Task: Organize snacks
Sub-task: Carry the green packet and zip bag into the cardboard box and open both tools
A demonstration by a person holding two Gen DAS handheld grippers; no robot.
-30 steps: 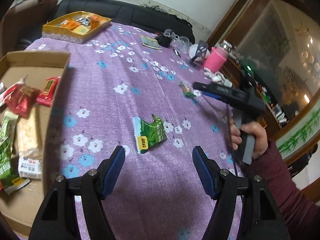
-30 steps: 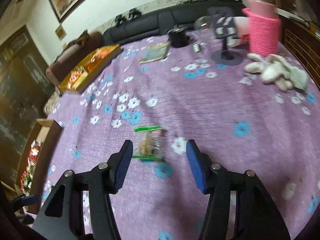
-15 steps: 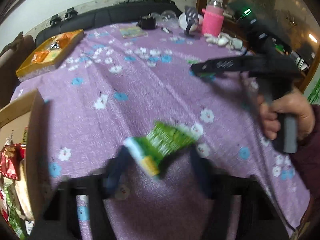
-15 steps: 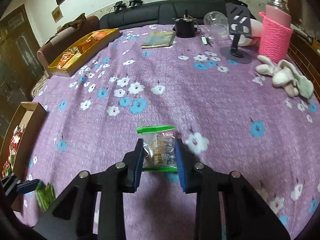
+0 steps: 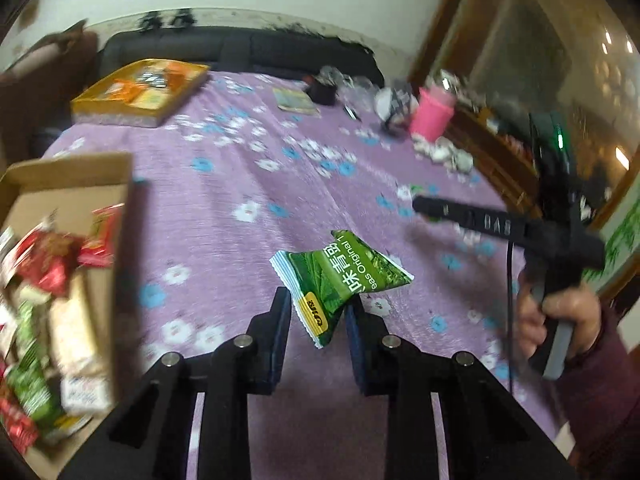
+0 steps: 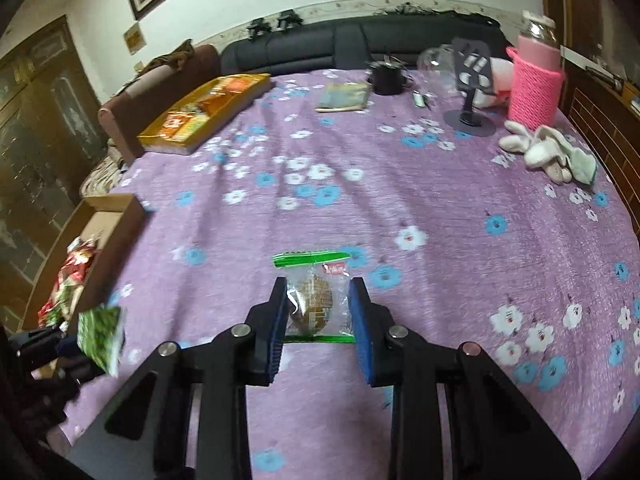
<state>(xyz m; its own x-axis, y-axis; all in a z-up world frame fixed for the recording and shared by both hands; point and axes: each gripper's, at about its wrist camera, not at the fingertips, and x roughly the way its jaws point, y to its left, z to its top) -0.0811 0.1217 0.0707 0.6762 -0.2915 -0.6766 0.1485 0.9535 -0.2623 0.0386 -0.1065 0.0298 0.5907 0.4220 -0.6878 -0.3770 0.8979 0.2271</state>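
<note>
Left tool (image 5: 318, 306) clamped on green snack packet (image 5: 340, 280), lifted clear of the purple-clothed counter (image 5: 240, 184) beside the cardboard box (image 5: 120, 216). Right tool (image 6: 318, 306) clamped on clear biscuit packet (image 6: 314, 300), pinched between both pads above the counter.

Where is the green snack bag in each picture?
Left wrist view: the green snack bag sits in the middle, pinched in the left gripper.
Right wrist view: the same bag is at the lower left edge, blurry.
Shared landmark: the cardboard box of snacks, left of the bag in both.
</note>
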